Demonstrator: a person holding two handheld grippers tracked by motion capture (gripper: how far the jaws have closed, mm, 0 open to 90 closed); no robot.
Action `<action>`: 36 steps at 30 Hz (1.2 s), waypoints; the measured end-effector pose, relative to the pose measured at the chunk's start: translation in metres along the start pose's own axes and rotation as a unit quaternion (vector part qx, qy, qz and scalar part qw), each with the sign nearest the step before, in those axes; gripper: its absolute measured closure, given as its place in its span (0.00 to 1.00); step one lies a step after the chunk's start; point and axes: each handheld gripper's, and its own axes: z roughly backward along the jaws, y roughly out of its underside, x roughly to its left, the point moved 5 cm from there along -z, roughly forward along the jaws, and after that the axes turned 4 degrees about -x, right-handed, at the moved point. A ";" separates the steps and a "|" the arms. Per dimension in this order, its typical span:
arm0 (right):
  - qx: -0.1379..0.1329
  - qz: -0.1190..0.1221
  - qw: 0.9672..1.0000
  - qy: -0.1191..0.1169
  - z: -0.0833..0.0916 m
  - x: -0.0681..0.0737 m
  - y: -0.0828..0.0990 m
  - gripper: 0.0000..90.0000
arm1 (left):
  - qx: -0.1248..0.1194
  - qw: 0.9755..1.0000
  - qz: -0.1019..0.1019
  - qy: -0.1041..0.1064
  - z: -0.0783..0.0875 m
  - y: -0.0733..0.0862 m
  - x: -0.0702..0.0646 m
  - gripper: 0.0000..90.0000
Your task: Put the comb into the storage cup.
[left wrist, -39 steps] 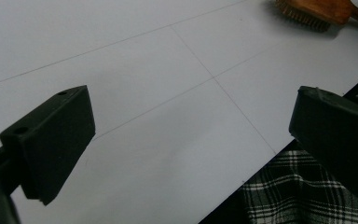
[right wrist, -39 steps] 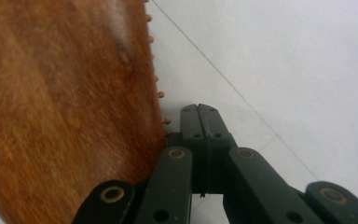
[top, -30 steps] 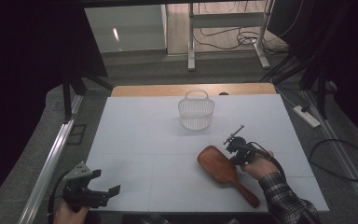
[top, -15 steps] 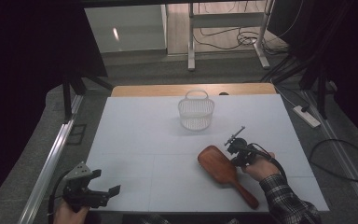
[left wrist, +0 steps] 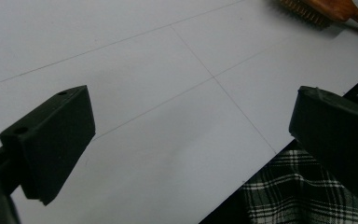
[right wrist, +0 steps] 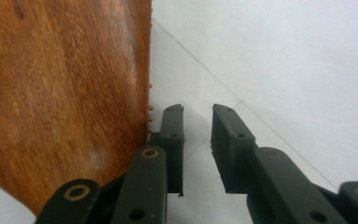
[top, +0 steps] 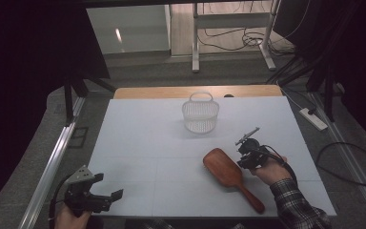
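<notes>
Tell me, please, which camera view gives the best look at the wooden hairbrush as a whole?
The high view: the wooden hairbrush lies complete there, head and handle, bristles down. The right gripper view shows just the head's wooden back in close-up; the left gripper view catches a corner of bristles and handle.

Wooden hairbrush [right wrist: 65, 88] cut off at top and left edges in right gripper view, bristle tips barely showing along its edge; in left gripper view only a corner of it [left wrist: 326, 11] shows at 1 o'clock.
</notes>
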 end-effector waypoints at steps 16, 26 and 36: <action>-0.077 -0.027 0.997 0.004 0.035 0.000 0.009 0.42 | 0.000 1.000 -0.001 0.000 0.000 0.000 0.000 0.01; -0.114 -0.024 0.993 -0.011 0.052 0.007 0.019 0.24 | 0.005 1.000 -0.005 -0.004 -0.001 -0.001 -0.001 0.01; -0.131 -0.044 0.990 -0.008 0.065 0.013 0.033 0.07 | -0.003 1.000 -0.016 -0.011 -0.001 -0.005 -0.002 0.00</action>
